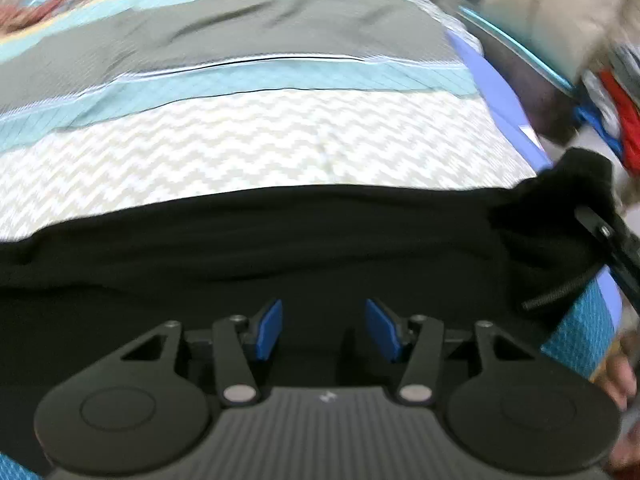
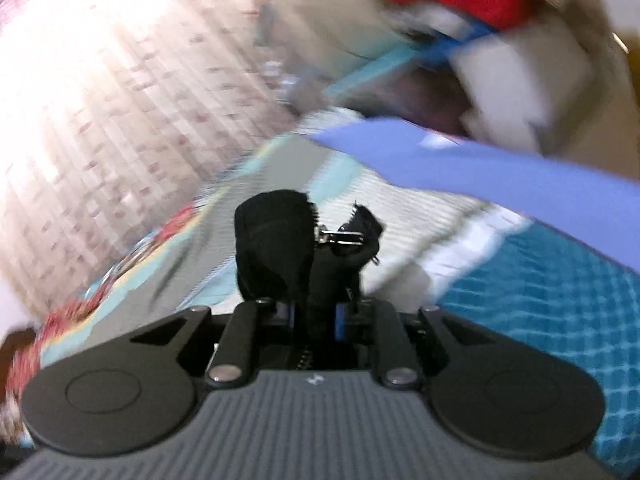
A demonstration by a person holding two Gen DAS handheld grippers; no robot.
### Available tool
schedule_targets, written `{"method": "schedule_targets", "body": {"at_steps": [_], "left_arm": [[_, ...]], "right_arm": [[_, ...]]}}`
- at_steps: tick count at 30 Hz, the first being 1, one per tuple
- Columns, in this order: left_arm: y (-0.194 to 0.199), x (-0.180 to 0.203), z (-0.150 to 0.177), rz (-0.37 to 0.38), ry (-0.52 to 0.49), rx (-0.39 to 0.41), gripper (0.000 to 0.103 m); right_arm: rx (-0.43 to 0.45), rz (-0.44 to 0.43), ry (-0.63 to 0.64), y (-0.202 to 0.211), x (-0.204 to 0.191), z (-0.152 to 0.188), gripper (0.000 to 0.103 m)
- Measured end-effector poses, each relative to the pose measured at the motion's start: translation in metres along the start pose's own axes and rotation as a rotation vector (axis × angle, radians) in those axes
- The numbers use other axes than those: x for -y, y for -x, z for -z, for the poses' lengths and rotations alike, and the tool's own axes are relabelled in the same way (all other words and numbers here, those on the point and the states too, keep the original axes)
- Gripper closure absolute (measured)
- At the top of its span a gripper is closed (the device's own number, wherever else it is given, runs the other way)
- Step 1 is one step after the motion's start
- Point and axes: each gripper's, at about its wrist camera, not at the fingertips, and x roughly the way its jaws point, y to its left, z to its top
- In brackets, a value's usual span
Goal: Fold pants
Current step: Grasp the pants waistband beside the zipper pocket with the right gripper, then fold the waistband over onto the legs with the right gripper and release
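Our right gripper [image 2: 314, 316] is clamped on the black pants [image 1: 280, 248]; our left gripper [image 1: 323, 330], pads apart, hovers over them. Surroundings blur.

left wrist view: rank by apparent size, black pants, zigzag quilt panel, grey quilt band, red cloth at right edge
1. black pants, though closest to the lens, so inflated
2. zigzag quilt panel
3. grey quilt band, looks close to the zigzag panel, order unsure
4. red cloth, clearly smallest

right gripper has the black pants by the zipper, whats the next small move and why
Probably close the left gripper on the black fabric pants under it: its blue pads stand apart, gripping nothing, while the right gripper already pinches the zipper end.
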Motion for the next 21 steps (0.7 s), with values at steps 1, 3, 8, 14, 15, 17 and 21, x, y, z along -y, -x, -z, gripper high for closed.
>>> {"method": "schedule_targets", "body": {"at_steps": [1, 3, 8, 14, 15, 17, 21], "left_arm": [[0.003, -0.01, 0.001, -0.006, 0.024, 0.004, 0.055], [0.008, -0.027, 0.003, -0.008, 0.067, 0.009, 0.055], [0.016, -0.076, 0.015, -0.021, 0.168, 0.009, 0.055], [0.024, -0.135, 0.034, -0.059, 0.278, 0.004, 0.054], [0.025, -0.142, 0.036, -0.056, 0.289, 0.003, 0.054], [0.028, -0.15, 0.038, -0.047, 0.297, 0.008, 0.054], [0.03, -0.145, 0.038, -0.004, 0.271, 0.028, 0.054]], "right_arm": [[-0.006, -0.02, 0.065, 0.001, -0.021, 0.004, 0.084], [-0.03, -0.052, 0.175, 0.001, -0.057, 0.017, 0.084], [-0.16, -0.142, 0.4, -0.011, -0.134, 0.074, 0.084], [-0.323, -0.184, 0.672, -0.032, -0.202, 0.152, 0.076], [-0.326, -0.169, 0.742, -0.032, -0.209, 0.163, 0.072], [-0.289, -0.134, 0.83, -0.027, -0.216, 0.171, 0.065], [-0.281, -0.161, 0.794, -0.008, -0.209, 0.153, 0.045]]}}
